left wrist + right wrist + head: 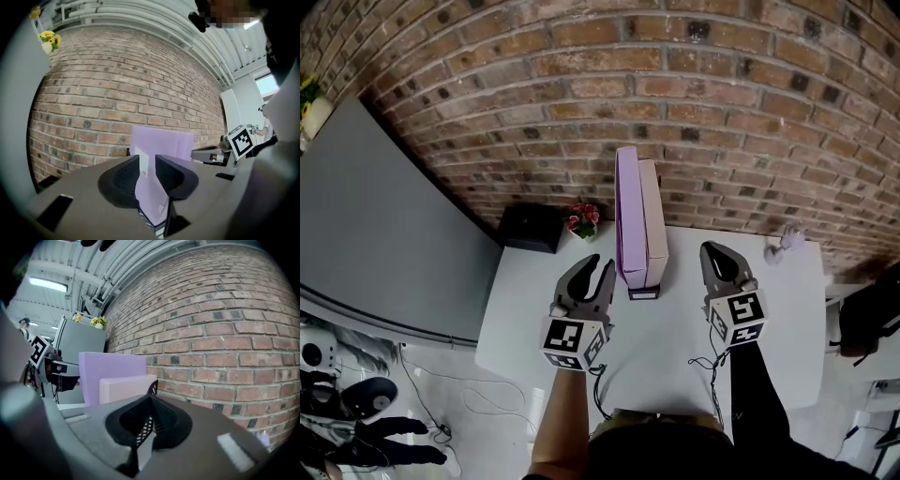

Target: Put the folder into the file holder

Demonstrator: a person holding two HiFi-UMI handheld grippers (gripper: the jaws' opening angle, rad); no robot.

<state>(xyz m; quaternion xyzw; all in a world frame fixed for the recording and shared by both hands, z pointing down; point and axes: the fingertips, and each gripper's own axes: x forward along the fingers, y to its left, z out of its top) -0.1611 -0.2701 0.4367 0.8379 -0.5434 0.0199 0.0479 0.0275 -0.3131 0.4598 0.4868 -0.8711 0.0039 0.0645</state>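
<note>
- A tall lilac plastic folder (626,211) stands upright in a dark file holder (643,292), beside a pale pink folder (653,220), at the back of a white table (675,366) against a brick wall (722,112).
- Left gripper (600,263) — jaws apart around the lilac folder's edge, seemingly not pressing it.
- Right gripper (709,248) — jaws closed together, empty, to the folders' right.

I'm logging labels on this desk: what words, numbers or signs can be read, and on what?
No text is readable.
White label on black mesh file holder: too small to read.
White sticker on tall purple folder: blurred.
Black-and-white square markers: patterns, no letters.
</note>
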